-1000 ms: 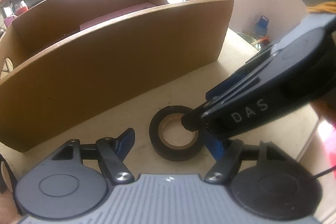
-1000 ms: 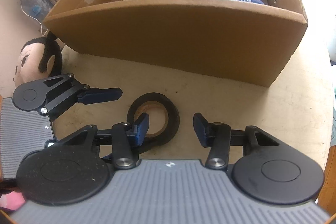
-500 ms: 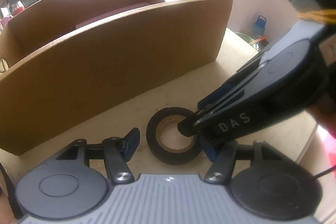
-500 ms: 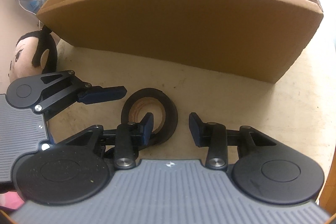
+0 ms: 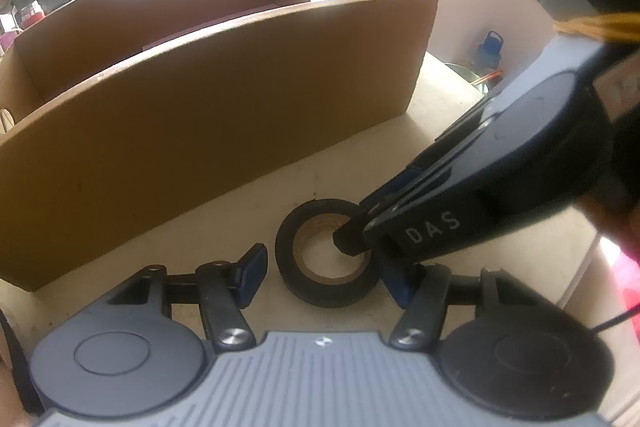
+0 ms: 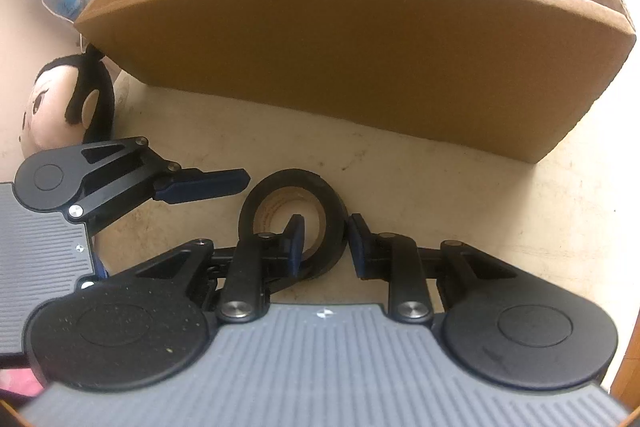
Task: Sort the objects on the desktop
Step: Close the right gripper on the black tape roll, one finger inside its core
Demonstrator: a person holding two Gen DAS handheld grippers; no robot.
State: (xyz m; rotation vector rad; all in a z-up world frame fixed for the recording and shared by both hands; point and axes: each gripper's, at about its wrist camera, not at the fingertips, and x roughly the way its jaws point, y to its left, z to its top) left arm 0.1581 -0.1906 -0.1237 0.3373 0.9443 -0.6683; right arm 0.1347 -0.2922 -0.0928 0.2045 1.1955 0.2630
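Since a second ago the right gripper [image 6: 322, 241] has been clenched on the wall of the tape roll [image 6: 294, 211] at lower centre, while the left gripper [image 5: 320, 273] is closing around it without contact, so lifting toward the cardboard box [image 6: 360, 39] is judged ready.

Matt black tape roll [image 5: 326, 269] with paper core, rough cardboard box [image 5: 224, 131], scuffed table [image 6: 440, 187].

Both wrist views look steeply down, close – sharing the tape roll [image 5: 326, 265] and cardboard box [image 6: 360, 39]
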